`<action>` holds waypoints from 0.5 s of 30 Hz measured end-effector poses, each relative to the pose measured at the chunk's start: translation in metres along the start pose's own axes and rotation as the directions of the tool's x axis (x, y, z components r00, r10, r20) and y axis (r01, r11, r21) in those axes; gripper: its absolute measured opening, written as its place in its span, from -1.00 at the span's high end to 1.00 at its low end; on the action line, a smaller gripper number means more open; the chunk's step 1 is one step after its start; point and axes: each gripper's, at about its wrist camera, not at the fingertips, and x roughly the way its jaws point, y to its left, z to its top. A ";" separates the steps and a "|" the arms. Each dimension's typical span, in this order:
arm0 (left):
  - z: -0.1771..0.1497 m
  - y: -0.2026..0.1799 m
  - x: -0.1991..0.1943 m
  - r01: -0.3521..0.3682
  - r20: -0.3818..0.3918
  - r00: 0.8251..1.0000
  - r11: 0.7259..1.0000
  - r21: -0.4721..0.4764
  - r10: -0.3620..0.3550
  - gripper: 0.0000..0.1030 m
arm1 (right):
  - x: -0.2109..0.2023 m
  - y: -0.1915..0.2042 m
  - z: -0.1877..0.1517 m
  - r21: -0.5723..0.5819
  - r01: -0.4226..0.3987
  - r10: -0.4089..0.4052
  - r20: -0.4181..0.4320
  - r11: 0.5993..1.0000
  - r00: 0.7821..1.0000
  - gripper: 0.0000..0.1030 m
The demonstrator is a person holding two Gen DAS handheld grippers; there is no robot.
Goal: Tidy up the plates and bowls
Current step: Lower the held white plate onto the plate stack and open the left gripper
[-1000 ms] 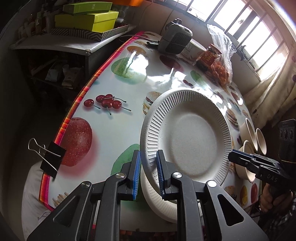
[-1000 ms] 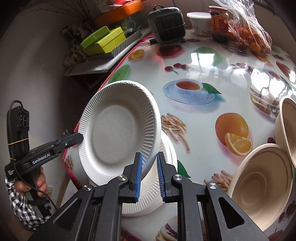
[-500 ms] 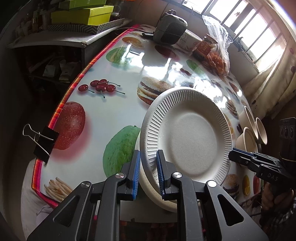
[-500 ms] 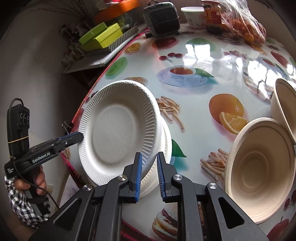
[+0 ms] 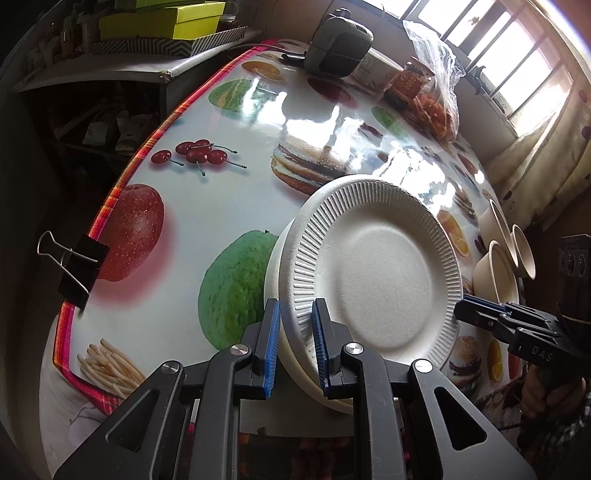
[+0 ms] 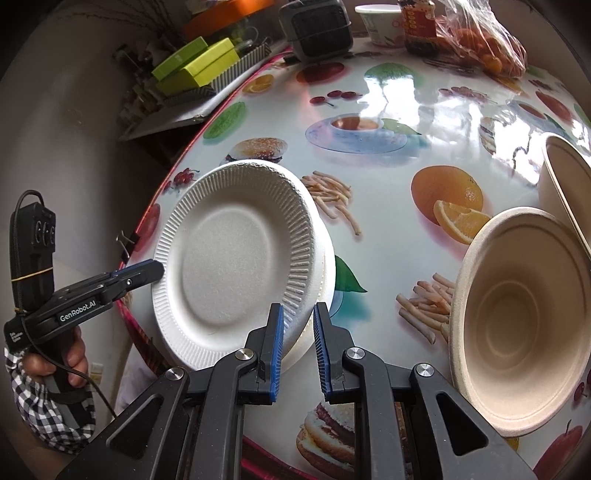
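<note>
A white ribbed paper plate (image 5: pixel 373 273) (image 6: pixel 236 254) lies on top of another white plate (image 5: pixel 273 266) (image 6: pixel 327 273) at the table's near edge. My left gripper (image 5: pixel 293 347) has its jaws around the rims of both plates, a small gap showing at the pads. My right gripper (image 6: pixel 298 349) is at the top plate's opposite rim, jaws slightly parted, rim beside the left pad. Beige bowls (image 6: pixel 517 321) (image 5: pixel 496 273) stand to the right, one (image 6: pixel 565 184) behind.
The fruit-print tablecloth (image 5: pixel 229 206) covers the table, held by a binder clip (image 5: pixel 74 266) at the left edge. A heater (image 6: pixel 317 27), a cup, a jar and a bag of oranges (image 6: pixel 476 40) stand at the back. Green boxes (image 5: pixel 162 18) sit on a side shelf.
The top plate has come down from a tilt onto the lower plate. Both grippers' jaws have widened a little at its rim.
</note>
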 end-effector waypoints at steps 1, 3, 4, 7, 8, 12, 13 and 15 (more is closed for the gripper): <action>0.000 0.000 0.000 -0.001 0.000 1.000 1.000 0.002 0.001 0.65 | 0.001 0.000 -0.001 -0.001 0.002 -0.002 0.000 1.000 1.000 0.68; 0.000 0.000 0.002 -0.004 -0.004 1.000 1.000 0.000 0.004 0.65 | 0.003 0.002 0.000 -0.004 0.005 -0.005 -0.004 1.000 1.000 0.68; 0.000 0.000 0.002 -0.005 -0.005 1.000 1.000 0.000 0.005 0.65 | 0.004 0.002 0.000 -0.004 0.006 -0.006 -0.005 1.000 1.000 0.68; 0.000 -0.001 0.004 -0.007 -0.008 1.000 1.000 0.001 0.007 0.65 | 0.005 0.001 0.000 -0.003 0.007 -0.007 -0.006 1.000 1.000 0.66; 0.000 -0.001 0.004 -0.009 -0.008 1.000 1.000 0.003 0.009 0.65 | 0.005 0.002 0.000 -0.005 0.009 -0.009 -0.007 1.000 1.000 0.66; 0.001 0.000 0.005 -0.008 -0.010 1.000 1.000 0.001 0.008 0.65 | 0.007 0.003 -0.001 -0.012 0.018 -0.018 -0.013 1.000 1.000 0.64; 0.001 0.000 0.004 -0.007 -0.008 1.000 1.000 0.000 0.007 0.65 | 0.007 0.003 -0.001 -0.012 0.019 -0.019 -0.013 1.000 1.000 0.64; 0.001 0.000 0.005 -0.007 -0.009 1.000 1.000 0.002 0.007 0.65 | 0.008 0.004 0.000 -0.012 0.020 -0.020 -0.013 1.000 1.000 0.64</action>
